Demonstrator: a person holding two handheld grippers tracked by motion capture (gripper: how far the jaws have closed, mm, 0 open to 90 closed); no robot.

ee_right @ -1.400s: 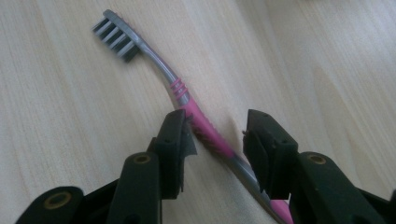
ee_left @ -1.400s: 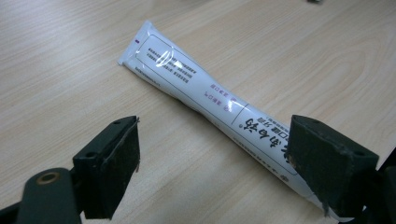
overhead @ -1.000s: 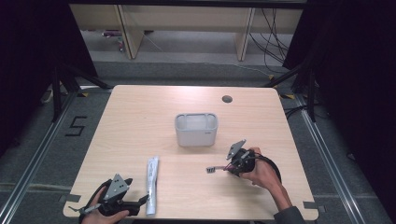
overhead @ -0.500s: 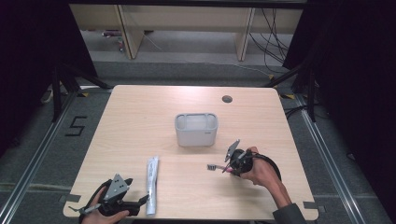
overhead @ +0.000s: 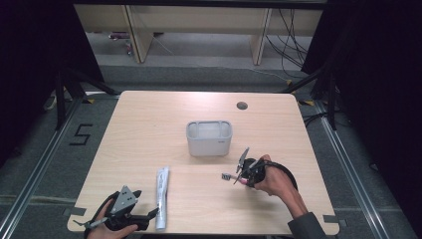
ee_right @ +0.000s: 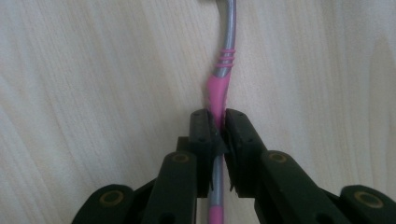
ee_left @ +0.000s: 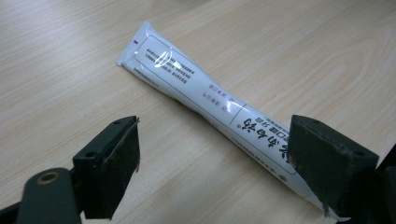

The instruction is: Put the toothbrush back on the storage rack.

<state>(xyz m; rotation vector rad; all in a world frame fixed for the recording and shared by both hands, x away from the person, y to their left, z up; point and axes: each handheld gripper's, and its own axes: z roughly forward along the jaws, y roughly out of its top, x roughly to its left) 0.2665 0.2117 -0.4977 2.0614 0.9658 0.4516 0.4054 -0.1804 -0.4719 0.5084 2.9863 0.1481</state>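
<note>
A pink and grey toothbrush [ee_right: 223, 70] lies along the wooden table, its head [overhead: 227, 176] pointing left. My right gripper [ee_right: 218, 123] is shut on the pink handle, its jaws having just closed on it; from above it [overhead: 242, 178] sits right of centre. A white toothpaste tube [overhead: 162, 191] lies lengthwise at the front left. My left gripper [overhead: 152, 215] rests at the tube's near end, open. In the left gripper view the tube [ee_left: 196, 88] runs diagonally between the wide-apart jaws [ee_left: 219, 149], untouched by the pads.
A pale grey rectangular holder [overhead: 209, 144] stands at the table's middle, just beyond the right gripper. A round cable hole [overhead: 242, 105] sits near the far edge. Dark floor and rails surround the table [overhead: 149, 124].
The right gripper has edged slightly left and away from me at the toothbrush. The left gripper and the toothpaste tube have stayed put.
</note>
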